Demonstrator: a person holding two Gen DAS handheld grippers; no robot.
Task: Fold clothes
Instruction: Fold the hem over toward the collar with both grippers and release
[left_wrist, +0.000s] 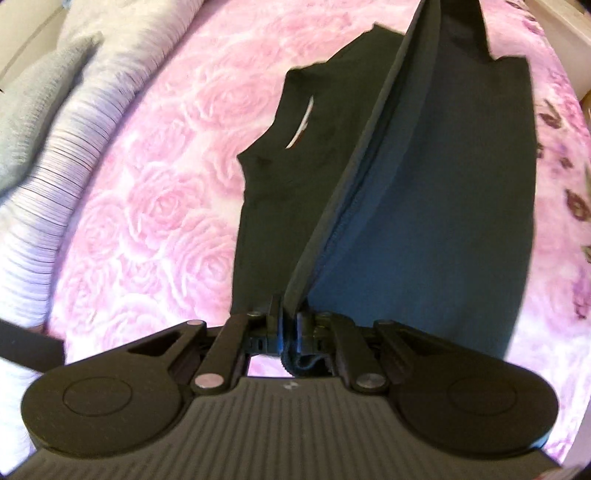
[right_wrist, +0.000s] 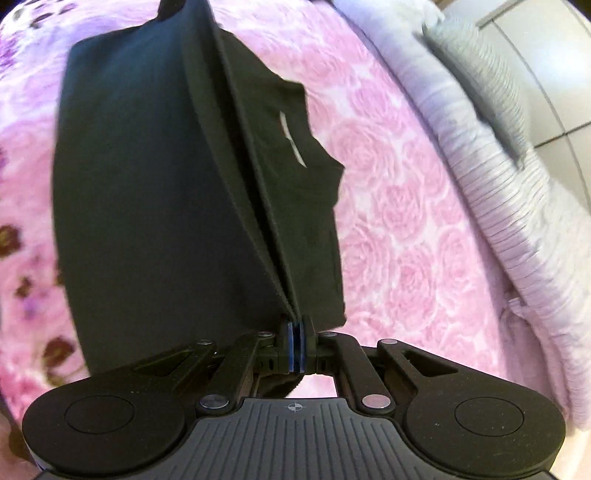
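A dark garment (left_wrist: 436, 177) lies on the pink rose-patterned bedspread (left_wrist: 155, 206), with one layer lifted off the part that rests flat. My left gripper (left_wrist: 290, 325) is shut on the garment's edge, which rises from its fingers as a taut fold. In the right wrist view the same dark garment (right_wrist: 147, 192) hangs from my right gripper (right_wrist: 297, 332), shut on another part of that edge. A small white label (right_wrist: 291, 144) shows on the flat part near the neckline.
A pale lilac ribbed blanket (left_wrist: 62, 162) and a grey knitted cloth (left_wrist: 26, 110) lie bunched along the bed's far side; the same blanket (right_wrist: 491, 192) shows in the right wrist view. A darker floral print (right_wrist: 22, 236) covers the bedspread's other side.
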